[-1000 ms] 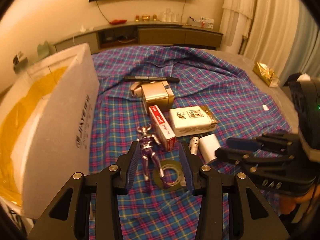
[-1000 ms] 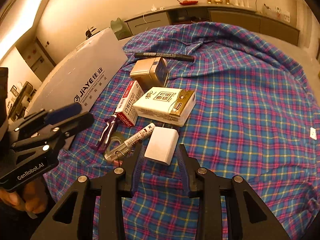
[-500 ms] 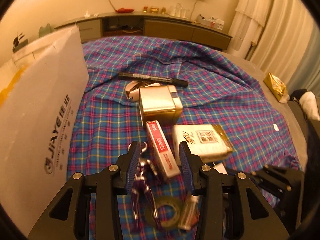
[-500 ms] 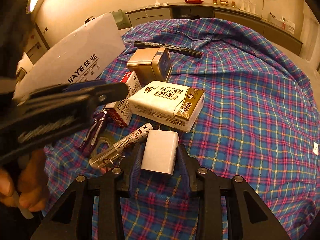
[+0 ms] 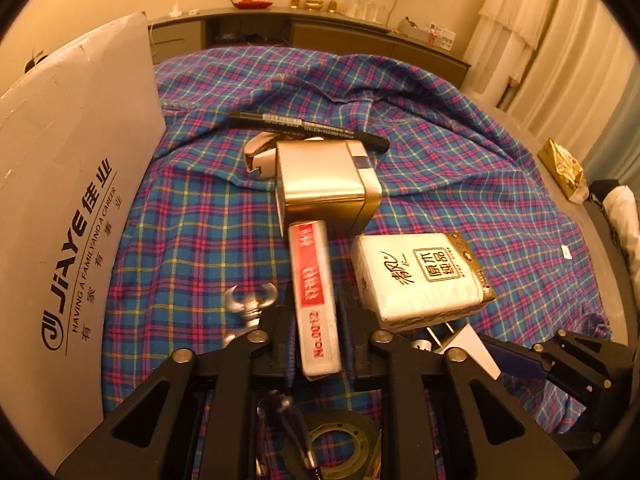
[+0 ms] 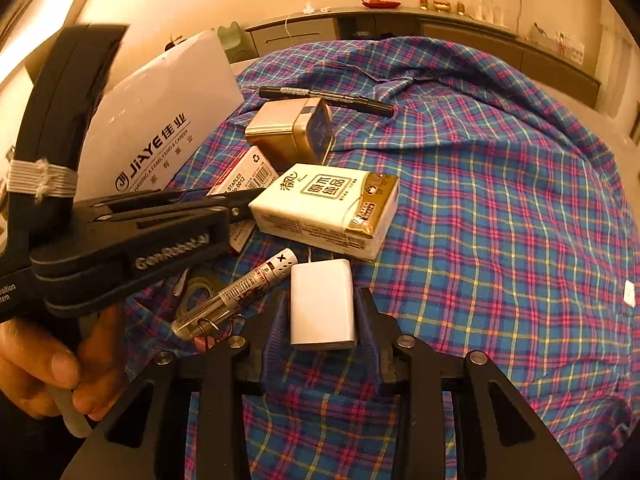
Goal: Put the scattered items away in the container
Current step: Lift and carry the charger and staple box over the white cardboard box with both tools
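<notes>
Plaid blue-and-pink cloth (image 5: 200, 240) covers the counter. Left claw (image 5: 318, 340) grips the red-and-white staples box (image 5: 314, 292); right claw (image 6: 322, 320) clasps the white rectangular charger block (image 6: 322, 304). White cardboard container (image 5: 60, 220) stands left of both.

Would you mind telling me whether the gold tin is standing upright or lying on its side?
On its side: the gold tin rests on the plaid cloth, blue lid end facing sideways.

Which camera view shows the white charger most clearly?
The right wrist view: the whole white charger lies between the right gripper fingers, on the plaid cloth. The left wrist view shows only a white corner, behind the tissue pack.
</notes>
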Demonstrator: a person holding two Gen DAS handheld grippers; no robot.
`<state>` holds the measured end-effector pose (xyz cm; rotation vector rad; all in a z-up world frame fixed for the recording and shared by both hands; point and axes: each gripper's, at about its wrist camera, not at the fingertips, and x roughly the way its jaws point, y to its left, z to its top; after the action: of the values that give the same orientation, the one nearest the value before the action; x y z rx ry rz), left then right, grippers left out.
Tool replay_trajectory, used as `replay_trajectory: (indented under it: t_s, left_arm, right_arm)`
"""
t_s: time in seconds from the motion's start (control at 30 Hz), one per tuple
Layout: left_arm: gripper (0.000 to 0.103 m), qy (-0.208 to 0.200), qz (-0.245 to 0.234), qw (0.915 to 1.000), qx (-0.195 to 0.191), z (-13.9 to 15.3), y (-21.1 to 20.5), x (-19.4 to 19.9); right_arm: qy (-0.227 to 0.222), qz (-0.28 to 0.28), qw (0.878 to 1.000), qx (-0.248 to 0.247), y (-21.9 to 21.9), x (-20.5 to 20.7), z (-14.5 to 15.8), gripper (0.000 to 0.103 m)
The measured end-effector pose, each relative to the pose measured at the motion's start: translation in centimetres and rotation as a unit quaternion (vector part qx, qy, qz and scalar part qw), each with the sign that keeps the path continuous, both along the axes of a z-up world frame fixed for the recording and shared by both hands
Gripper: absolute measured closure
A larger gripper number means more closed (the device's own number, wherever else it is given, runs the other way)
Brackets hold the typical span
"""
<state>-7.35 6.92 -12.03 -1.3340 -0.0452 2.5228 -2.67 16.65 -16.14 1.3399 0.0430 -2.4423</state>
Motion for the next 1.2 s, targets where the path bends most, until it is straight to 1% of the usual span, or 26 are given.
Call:
replay_trajectory:
  t_s: [0.03, 0.07, 0.17, 0.3, 0.5, 0.7, 1.03, 1.2]
  left_arm:
    - [0.088, 0.004, -0.001, 1.0000, -0.002, 0.2, 0.0, 0.1]
    - [0.088, 0.011, -0.003, 0.9999, 0.000, 0.6, 0.0, 0.3]
    - [0.088, 0.029, -0.004, 0.9995, 0.009, 1.7, -0.3, 0.9]
    - [0.088, 0.038, 0.000, 0.9990, 0.024, 3.0, -1.4, 1.4]
    - [0.088, 0.057, 0.008, 0.9973, 0.046, 5.0, -3.3, 2.3]
    - [0.088, 0.086, 0.018, 0.9935, 0.073, 7.4, -5.6, 3.6]
    - [0.088, 0.126, 0.025, 0.9875, 0.092, 10.5, -7.6, 4.9]
    - [0.088, 0.134, 0.034, 0.9851, 0.102, 11.4, -8.9, 5.2]
  right_arm:
    - [0.003, 0.001, 1.000, 0.006, -0.1, 0.0, 0.0, 0.070]
    - [0.004, 0.003, 1.000, 0.007, -0.1, 0.0, 0.0, 0.070]
    - [0.006, -0.003, 1.000, -0.004, 0.5, 0.1, 0.3, 0.071]
    - [0.016, -0.010, 1.000, -0.017, 1.2, 0.5, 1.6, 0.072]
    - [0.039, -0.001, 0.999, -0.030, 0.9, 1.4, 3.3, 0.072]
    - [0.057, 0.013, 0.998, -0.034, 0.1, 2.3, 4.5, 0.072]
    - [0.083, 0.024, 0.996, -0.027, -2.2, 3.7, 6.2, 0.072]
    - [0.094, 0.035, 0.995, -0.022, -3.9, 4.1, 7.3, 0.072]
